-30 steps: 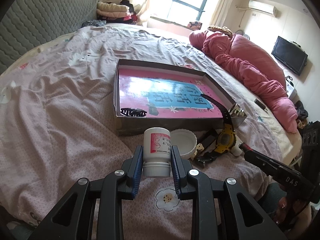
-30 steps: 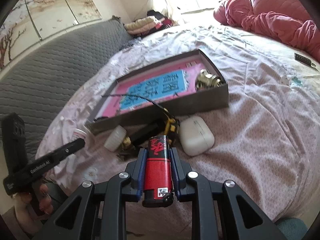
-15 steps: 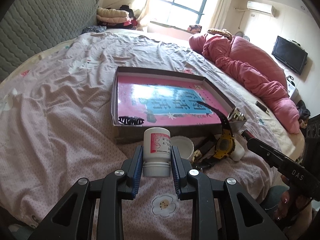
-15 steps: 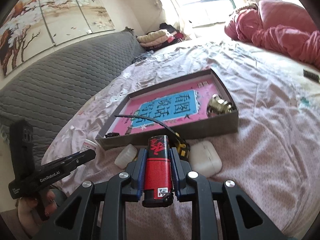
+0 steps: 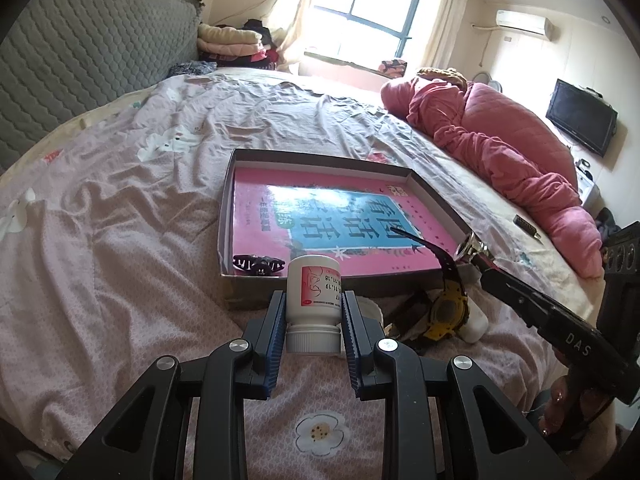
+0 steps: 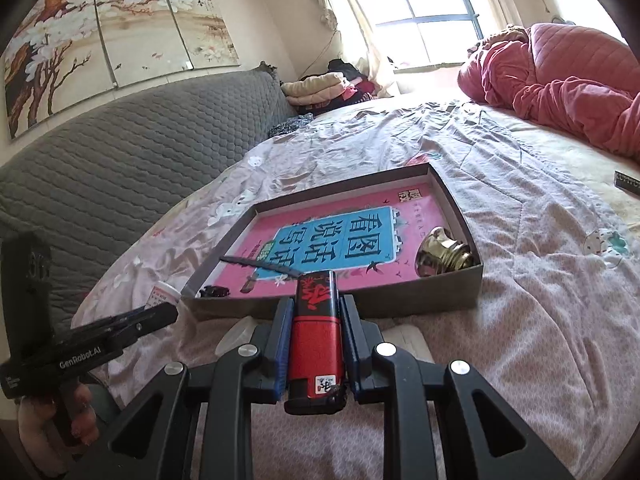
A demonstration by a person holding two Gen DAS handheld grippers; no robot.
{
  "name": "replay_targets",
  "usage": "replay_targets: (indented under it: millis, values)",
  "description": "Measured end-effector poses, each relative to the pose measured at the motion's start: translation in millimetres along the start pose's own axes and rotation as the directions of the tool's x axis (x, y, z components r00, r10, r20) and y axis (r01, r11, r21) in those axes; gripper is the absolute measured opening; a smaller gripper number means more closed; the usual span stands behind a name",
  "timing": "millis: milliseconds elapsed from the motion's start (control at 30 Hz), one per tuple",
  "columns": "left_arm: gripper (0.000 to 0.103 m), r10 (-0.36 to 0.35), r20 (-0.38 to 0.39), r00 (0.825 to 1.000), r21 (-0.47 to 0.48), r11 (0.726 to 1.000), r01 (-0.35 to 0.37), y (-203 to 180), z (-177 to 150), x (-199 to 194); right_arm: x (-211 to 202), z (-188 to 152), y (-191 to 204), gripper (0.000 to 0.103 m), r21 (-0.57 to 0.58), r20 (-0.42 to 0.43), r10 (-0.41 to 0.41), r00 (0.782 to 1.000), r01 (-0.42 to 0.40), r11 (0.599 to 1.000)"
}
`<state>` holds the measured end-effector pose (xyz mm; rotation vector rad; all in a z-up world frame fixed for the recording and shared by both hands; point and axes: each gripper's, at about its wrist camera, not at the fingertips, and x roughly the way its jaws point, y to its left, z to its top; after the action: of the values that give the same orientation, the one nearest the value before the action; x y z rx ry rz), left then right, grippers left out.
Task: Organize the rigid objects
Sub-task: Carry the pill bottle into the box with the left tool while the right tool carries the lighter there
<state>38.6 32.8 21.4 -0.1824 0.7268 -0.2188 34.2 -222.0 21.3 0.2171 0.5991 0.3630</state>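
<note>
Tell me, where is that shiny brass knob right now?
In the right wrist view, the brass knob sits inside the shallow box, in its near right corner, on the pink book.

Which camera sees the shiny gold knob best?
The right wrist view: the brass knob sits whole in the box's near right corner. The left wrist view catches only a shiny sliver behind the right gripper.

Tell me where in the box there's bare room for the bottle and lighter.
Box: the middle is free, between the black clip at one near corner and the brass knob at the other. Crowded: the bedsheet before its front wall, around the yellow watch.
</note>
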Motion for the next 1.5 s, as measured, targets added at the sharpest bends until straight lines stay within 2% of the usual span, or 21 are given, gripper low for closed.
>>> replay_targets:
  millis: [500,1167,1500]
  values:
    - [0.027,0.014,0.018,1.000,0.004,1.000,-0.014,-11.9,12.2,17.0,10.3,12.2,-18.9,0.023,0.050,0.036,-0.005,0.999,0.003,0.999]
    - [0.027,0.012,0.015,1.000,0.023,1.000,-0.013,-15.5,27.2,40.1,24.1,28.9,-27.1,0.023,0.047,0.073,-0.001,0.997,-0.003,0.999]
    - [0.027,0.021,0.005,1.000,0.002,1.000,-0.021,-9.0,35.8,54.3,37.4,35.3,-27.4,0.023,0.033,0.071,0.000,0.997,-0.003,0.999]
